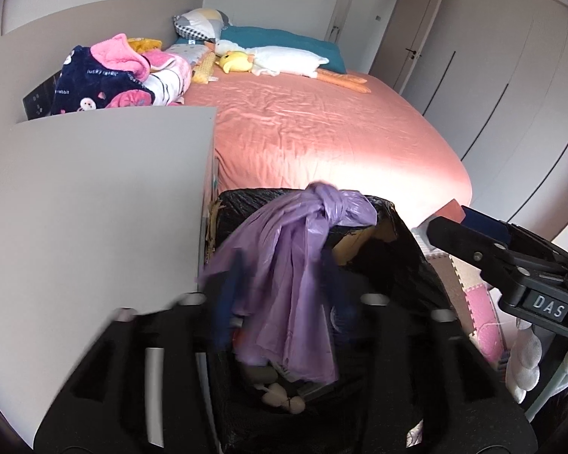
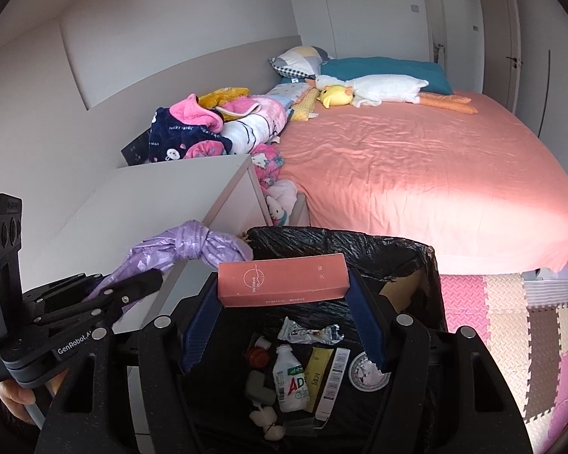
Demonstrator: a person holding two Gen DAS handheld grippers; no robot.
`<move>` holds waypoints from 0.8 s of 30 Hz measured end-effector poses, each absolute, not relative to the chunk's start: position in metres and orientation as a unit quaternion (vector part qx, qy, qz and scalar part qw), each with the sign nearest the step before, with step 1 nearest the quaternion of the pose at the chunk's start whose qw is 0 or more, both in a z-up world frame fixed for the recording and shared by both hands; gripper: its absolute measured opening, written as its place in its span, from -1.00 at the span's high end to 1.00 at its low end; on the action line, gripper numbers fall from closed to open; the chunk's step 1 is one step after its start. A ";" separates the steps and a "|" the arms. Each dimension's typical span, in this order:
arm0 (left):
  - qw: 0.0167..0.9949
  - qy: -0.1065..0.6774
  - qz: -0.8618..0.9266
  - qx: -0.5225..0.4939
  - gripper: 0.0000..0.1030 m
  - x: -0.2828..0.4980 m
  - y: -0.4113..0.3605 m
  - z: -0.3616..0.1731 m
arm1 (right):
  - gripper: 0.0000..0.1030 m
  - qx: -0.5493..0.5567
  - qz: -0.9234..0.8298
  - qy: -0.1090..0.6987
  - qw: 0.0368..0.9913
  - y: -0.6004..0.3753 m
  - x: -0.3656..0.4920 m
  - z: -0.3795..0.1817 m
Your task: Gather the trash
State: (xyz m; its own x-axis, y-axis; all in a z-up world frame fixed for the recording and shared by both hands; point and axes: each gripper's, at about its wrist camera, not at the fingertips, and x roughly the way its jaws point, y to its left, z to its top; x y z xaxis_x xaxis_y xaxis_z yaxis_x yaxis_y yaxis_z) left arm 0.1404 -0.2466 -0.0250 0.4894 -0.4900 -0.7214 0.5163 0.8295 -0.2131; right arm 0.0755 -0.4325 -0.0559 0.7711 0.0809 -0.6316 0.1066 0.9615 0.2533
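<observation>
A cardboard bin lined with a black bag (image 2: 378, 246) stands at the foot of the bed, with a bottle, wrappers and small boxes inside. My right gripper (image 2: 284, 283) is shut on a pink carton (image 2: 284, 280) and holds it level above the bin's opening. My left gripper (image 1: 280, 265) is shut on a knotted purple plastic bag (image 1: 284, 261), which hangs over the bin's left side. The purple bag (image 2: 193, 246) and the left gripper (image 2: 132, 287) also show at the left of the right wrist view. The right gripper's fingers (image 1: 473, 242) show at the right of the left wrist view.
A white cabinet (image 2: 151, 204) stands left of the bin. A bed with a pink sheet (image 2: 435, 174) lies behind, with plush toys, pillows and bundled blankets (image 2: 208, 132). Foam floor mats (image 2: 511, 310) lie to the right. Wardrobe doors (image 1: 511, 94) line the right wall.
</observation>
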 end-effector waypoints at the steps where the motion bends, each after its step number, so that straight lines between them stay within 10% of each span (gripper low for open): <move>1: 0.870 0.402 -0.285 0.013 -0.86 0.139 -0.246 -0.024 | -0.65 0.143 -0.013 0.336 0.931 -0.435 0.074 -0.056; 24: 0.884 0.372 -0.284 0.007 -0.87 0.131 -0.246 -0.014 | -0.73 0.136 -0.014 0.337 0.931 -0.438 0.070 -0.060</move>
State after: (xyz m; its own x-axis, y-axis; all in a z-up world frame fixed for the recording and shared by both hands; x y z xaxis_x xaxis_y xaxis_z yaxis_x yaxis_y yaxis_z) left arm 0.1315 -0.2463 -0.0141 0.5625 -0.4972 -0.6605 0.5069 0.8386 -0.1995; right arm 0.0700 -0.4377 -0.0603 0.7719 0.0648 -0.6324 0.1181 0.9628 0.2429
